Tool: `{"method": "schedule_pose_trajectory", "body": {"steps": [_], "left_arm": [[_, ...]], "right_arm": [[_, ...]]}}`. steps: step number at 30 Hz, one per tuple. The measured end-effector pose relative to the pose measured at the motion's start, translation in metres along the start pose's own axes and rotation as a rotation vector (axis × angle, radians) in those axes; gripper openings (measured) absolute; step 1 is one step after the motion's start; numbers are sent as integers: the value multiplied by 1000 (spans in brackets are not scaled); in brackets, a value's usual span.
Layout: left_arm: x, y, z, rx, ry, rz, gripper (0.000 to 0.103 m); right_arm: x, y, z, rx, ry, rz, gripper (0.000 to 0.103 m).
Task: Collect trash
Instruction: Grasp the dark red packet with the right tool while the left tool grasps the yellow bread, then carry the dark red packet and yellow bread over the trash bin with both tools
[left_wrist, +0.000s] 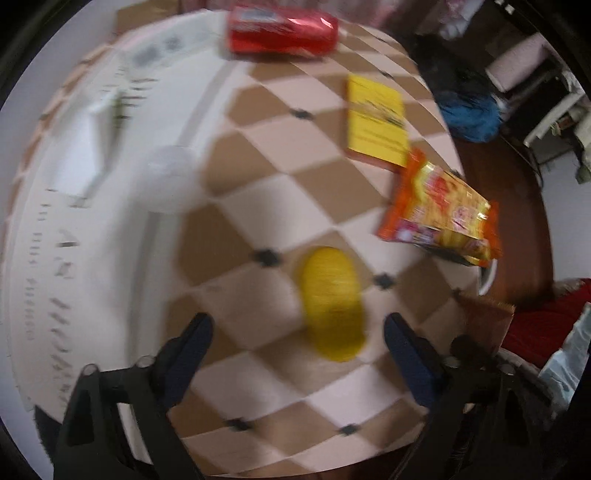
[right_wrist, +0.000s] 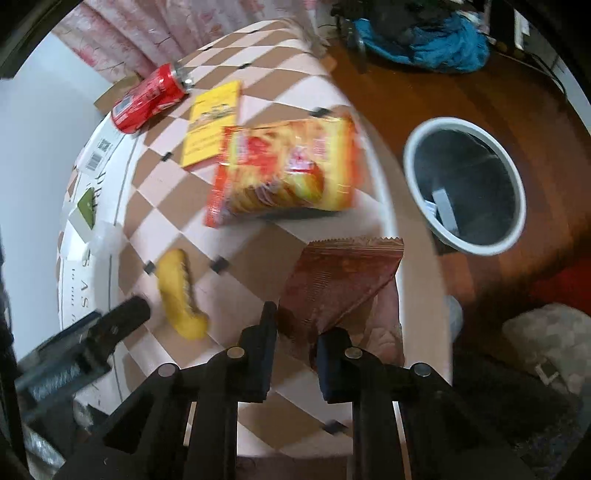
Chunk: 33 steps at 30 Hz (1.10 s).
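My right gripper (right_wrist: 295, 325) is shut on a brown snack wrapper (right_wrist: 340, 280), held over the table's right edge; its corner also shows in the left wrist view (left_wrist: 487, 321). My left gripper (left_wrist: 297, 328) is open just above a yellow banana peel (left_wrist: 332, 302), which lies between the fingers; the peel also shows in the right wrist view (right_wrist: 181, 291). An orange-yellow snack bag (right_wrist: 284, 170) (left_wrist: 439, 210), a yellow card (right_wrist: 212, 125) (left_wrist: 376, 118) and a red soda can (right_wrist: 149, 98) (left_wrist: 282, 31) lie on the checkered table. A white trash bin (right_wrist: 465, 184) stands on the floor to the right.
A white sheet with printed text (left_wrist: 74, 221) covers the table's left part, with a crumpled white item (left_wrist: 170, 170) on it. A blue cloth (right_wrist: 424, 40) lies on the wooden floor beyond the bin. Pink curtains (right_wrist: 122, 40) hang behind the table.
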<state>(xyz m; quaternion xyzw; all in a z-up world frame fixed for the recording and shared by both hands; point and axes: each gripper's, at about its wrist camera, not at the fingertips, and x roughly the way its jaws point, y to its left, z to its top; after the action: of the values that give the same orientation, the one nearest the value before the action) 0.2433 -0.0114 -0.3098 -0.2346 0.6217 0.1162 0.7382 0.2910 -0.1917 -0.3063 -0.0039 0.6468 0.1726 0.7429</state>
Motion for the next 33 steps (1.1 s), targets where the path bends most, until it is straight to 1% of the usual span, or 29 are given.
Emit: {"method": "schedule_pose_trajectory", "body": {"steps": [1,2,3,4,5,6,8,10,12,16,20,24,27,32,33], "left_arm": [[5,-4,1,6,12,-1,79],[9,-9,1,11,20,6,73],[9,-15,0,21,13,35,70],[9,-18,0,32,-1,43,64],[8,-21,-1,38,-6,62,57],[7,-22,0,45,-11,81,47],[6,-22,-1,62,-29,108,34],[4,-17,-3,71,-38,116,33],[3,-17,-4,81,-50,147,31],[-1,-6,-16,92,-69,176,30],[-7,7,-28,77,-87,187,30],[-30,13,-37,79,-132,184,30],[-54,5,-37,95,-188,175,30],[-103,-31,-24,146,-313,139,30],[-106,-42,-11,155,-328,130,30]], "right_arm": [[-2,-6,-2,7,0,0,20],[-4,-10,-3,16,-1,0,20],[-5,-15,-4,27,-4,1,20],[-6,-18,-5,32,-5,1,20],[-7,-20,-5,35,-5,1,20],[-6,-22,-5,36,-4,3,20],[-5,-22,-5,36,-3,4,20],[-3,-21,-4,33,-3,4,20],[-2,-19,-3,29,-4,5,20],[1,-14,-4,14,2,9,19],[5,-7,-8,-17,4,7,19],[-3,2,-11,-52,-22,15,17],[-20,4,-9,-55,-56,46,17],[-62,-5,2,-48,-140,92,16],[-72,-9,5,-47,-158,98,16]]}}
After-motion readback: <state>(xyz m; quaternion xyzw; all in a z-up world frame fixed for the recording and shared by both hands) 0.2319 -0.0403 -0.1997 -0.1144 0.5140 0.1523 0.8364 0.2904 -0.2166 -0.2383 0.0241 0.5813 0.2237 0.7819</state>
